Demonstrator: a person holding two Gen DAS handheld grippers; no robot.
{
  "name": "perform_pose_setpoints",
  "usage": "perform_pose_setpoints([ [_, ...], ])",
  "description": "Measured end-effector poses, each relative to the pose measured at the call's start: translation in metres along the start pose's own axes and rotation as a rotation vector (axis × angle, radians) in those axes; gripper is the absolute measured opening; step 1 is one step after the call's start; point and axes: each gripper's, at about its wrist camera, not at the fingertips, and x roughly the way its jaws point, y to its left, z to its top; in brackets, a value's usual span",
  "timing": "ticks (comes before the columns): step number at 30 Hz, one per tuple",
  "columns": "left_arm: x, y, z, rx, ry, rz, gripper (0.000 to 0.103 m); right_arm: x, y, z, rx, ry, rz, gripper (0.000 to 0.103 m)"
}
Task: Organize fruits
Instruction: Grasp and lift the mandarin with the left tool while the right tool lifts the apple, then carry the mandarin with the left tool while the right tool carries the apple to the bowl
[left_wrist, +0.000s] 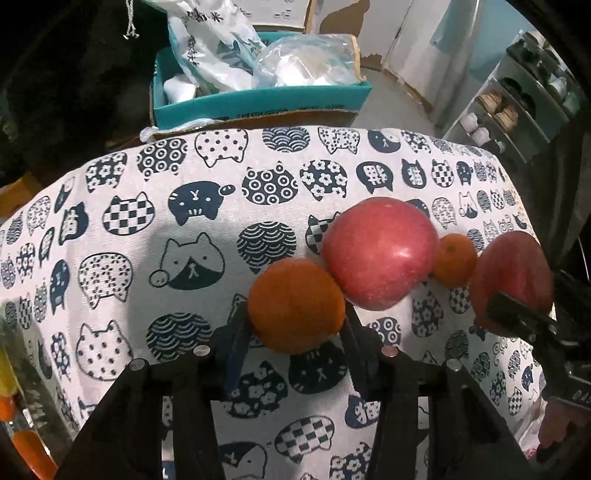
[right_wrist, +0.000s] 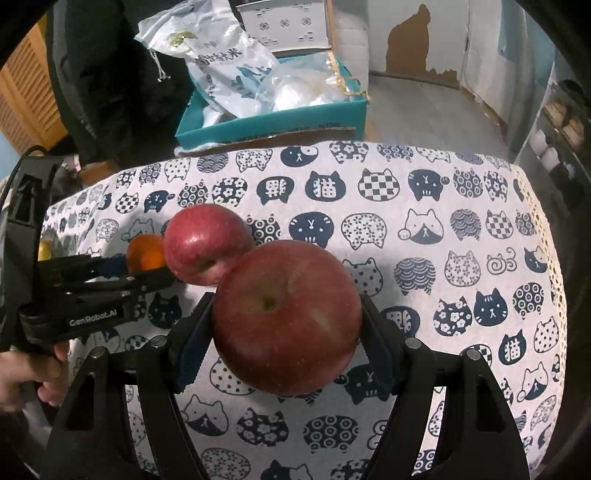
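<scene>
My left gripper (left_wrist: 295, 314) is shut on an orange (left_wrist: 295, 304), low over the cat-print tablecloth (left_wrist: 147, 221). Behind it a red apple (left_wrist: 378, 253) rests on the cloth, with a small orange (left_wrist: 454, 260) to its right. My right gripper (right_wrist: 286, 317) is shut on a second red apple (right_wrist: 286, 317); this apple shows at the right edge of the left wrist view (left_wrist: 511, 277). In the right wrist view the resting apple (right_wrist: 207, 243) lies behind the held one, and the left gripper (right_wrist: 147, 271) holds its orange (right_wrist: 146, 253) at the far left.
A teal box (left_wrist: 258, 99) with plastic bags stands beyond the table's far edge, also in the right wrist view (right_wrist: 273, 118). A shelf with shoes (left_wrist: 517, 103) stands at the right. Something yellow and orange (left_wrist: 7, 387) shows at the left edge.
</scene>
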Motion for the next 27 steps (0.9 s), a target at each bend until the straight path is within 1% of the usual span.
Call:
perform_pose_setpoints([
  [13, -0.070, -0.015, -0.012, 0.023, -0.102, -0.003, 0.048, -0.038, 0.024, 0.009, -0.044, -0.078, 0.002, 0.074],
  [18, -0.101, -0.016, -0.017, 0.021, -0.149, -0.011, 0.048, -0.062, 0.033, 0.015, -0.059, -0.121, 0.011, 0.074],
  [27, -0.147, -0.018, -0.030, 0.041, -0.221, -0.001, 0.048, -0.100, 0.053, 0.022, -0.076, -0.182, 0.039, 0.074],
])
